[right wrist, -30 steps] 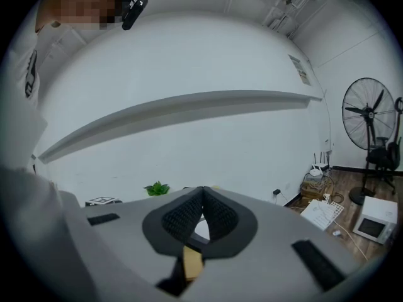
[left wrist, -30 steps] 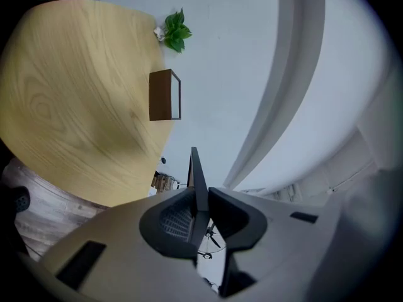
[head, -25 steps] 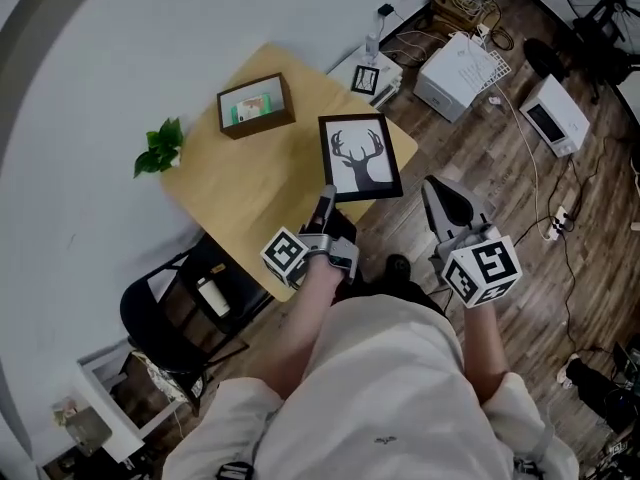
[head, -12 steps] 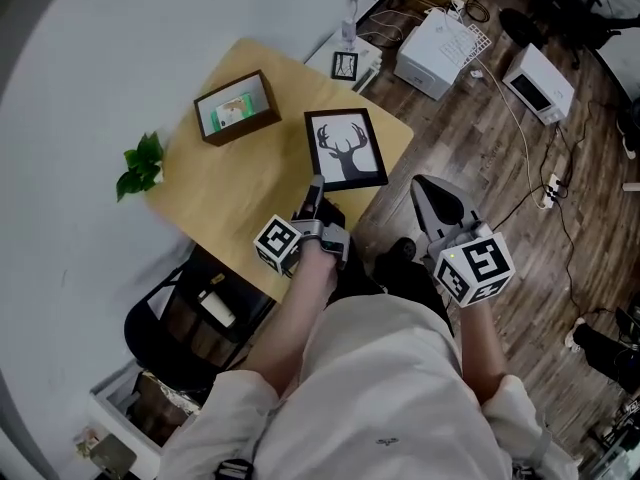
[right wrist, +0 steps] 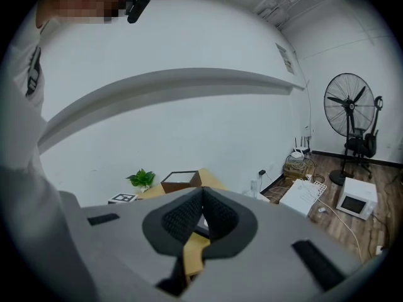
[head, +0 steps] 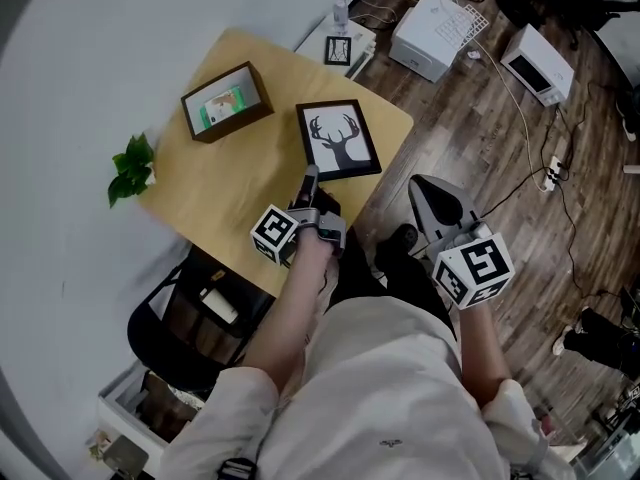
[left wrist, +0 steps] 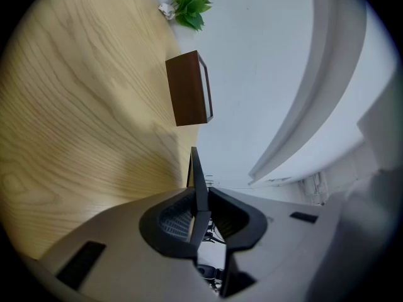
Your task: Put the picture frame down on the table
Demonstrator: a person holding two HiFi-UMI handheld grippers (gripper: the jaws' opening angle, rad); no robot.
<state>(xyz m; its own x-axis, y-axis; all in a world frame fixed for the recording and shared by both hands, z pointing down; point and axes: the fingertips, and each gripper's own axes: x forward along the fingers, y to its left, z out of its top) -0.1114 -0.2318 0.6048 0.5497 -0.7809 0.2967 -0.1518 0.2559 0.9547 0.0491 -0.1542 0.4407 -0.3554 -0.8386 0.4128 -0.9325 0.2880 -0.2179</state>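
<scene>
The picture frame (head: 338, 140), black-edged with a deer silhouette, lies flat and low over the near right corner of the wooden table (head: 230, 183). My left gripper (head: 310, 176) is shut on its near edge. In the left gripper view the frame (left wrist: 198, 178) shows edge-on between the jaws, casting a shadow on the table (left wrist: 75, 118); I cannot tell whether it touches the wood. My right gripper (head: 420, 184) hangs over the floor to the right of the table. Its jaws (right wrist: 202, 200) are shut with nothing in them.
A brown box frame (head: 223, 102) stands at the back of the table, and a small green plant (head: 131, 165) at its left edge. A dark chair (head: 185, 313) sits under the near side. White appliances (head: 440, 33) and cables lie on the wooden floor at the right.
The left gripper has carried the frame a little farther in over the table. The right gripper has stayed about where it was.
</scene>
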